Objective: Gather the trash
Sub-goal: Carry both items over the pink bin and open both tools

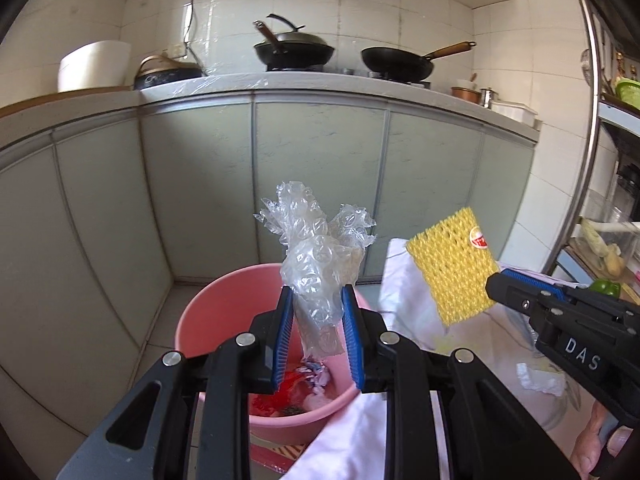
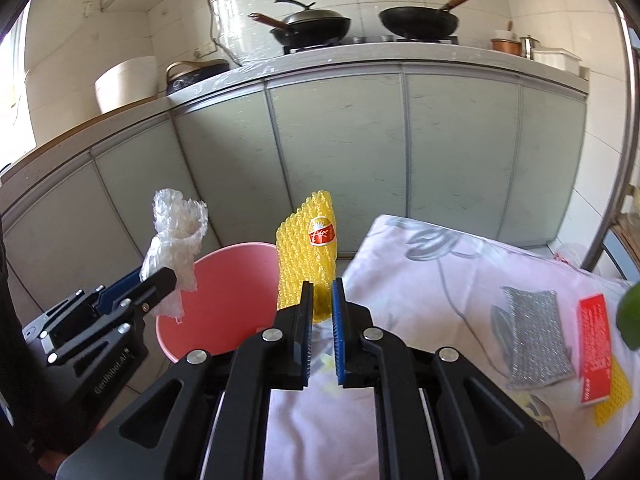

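My left gripper (image 1: pixel 316 300) is shut on a crumpled piece of clear bubble wrap (image 1: pixel 320 248), held upright over the pink bucket (image 1: pixel 208 312). The bucket holds red and white scraps at its bottom. My right gripper (image 2: pixel 321 292) is shut on a yellow foam fruit net (image 2: pixel 306 248) with a red and white sticker. It hovers at the table's edge beside the bucket (image 2: pixel 224 292). In the left wrist view the right gripper (image 1: pixel 496 284) comes in from the right with the yellow net (image 1: pixel 452 264). In the right wrist view the left gripper (image 2: pixel 160 276) shows at the left with the bubble wrap (image 2: pixel 176 232).
A table under a pale floral cloth (image 2: pixel 420 280) carries a silver scouring pad (image 2: pixel 532 336), a red packet (image 2: pixel 596 356) and a yellow piece (image 2: pixel 616 396). A green fruit (image 2: pixel 630 316) sits at the right edge. Grey-green cabinet doors (image 1: pixel 320 184) stand behind the bucket, with pans on the counter.
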`<state>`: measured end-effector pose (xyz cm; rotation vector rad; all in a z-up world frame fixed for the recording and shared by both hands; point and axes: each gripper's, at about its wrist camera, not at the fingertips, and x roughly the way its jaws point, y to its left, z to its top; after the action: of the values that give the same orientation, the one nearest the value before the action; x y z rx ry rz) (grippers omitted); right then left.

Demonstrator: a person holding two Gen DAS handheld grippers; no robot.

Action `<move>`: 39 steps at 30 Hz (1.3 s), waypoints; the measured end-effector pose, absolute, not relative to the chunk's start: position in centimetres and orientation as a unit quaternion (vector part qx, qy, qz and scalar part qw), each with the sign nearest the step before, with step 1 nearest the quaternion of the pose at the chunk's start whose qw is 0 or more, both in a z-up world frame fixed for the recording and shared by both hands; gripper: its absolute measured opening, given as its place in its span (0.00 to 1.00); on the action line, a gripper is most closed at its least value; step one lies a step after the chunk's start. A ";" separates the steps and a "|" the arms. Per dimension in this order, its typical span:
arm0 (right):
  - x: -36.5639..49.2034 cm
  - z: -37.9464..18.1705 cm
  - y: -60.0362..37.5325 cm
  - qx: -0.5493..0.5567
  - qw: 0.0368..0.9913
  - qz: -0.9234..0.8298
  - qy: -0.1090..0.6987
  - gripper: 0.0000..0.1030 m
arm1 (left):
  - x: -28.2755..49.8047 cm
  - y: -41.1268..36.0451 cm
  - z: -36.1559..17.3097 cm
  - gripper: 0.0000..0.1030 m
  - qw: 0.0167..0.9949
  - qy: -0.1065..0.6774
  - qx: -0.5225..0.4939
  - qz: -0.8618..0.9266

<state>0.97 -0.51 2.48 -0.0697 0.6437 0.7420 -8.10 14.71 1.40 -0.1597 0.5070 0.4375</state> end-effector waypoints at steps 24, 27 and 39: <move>1.6 -1.3 8.5 -0.102 0.845 0.399 0.340 0.09 | -7.4 19.7 -3.2 0.23 0.906 0.306 -0.092 0.276; 1.8 -2.3 9.3 -0.111 0.840 0.400 0.349 0.09 | -7.0 20.4 -4.2 0.23 0.900 0.322 -0.098 0.277; 2.5 -4.7 11.0 -0.122 0.819 0.405 0.387 0.09 | -5.6 21.1 -6.7 0.25 0.881 0.372 -0.122 0.267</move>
<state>2.47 10.99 -4.69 -0.2606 0.8254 0.8633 -5.64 21.15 -6.69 -0.2548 0.7741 0.5566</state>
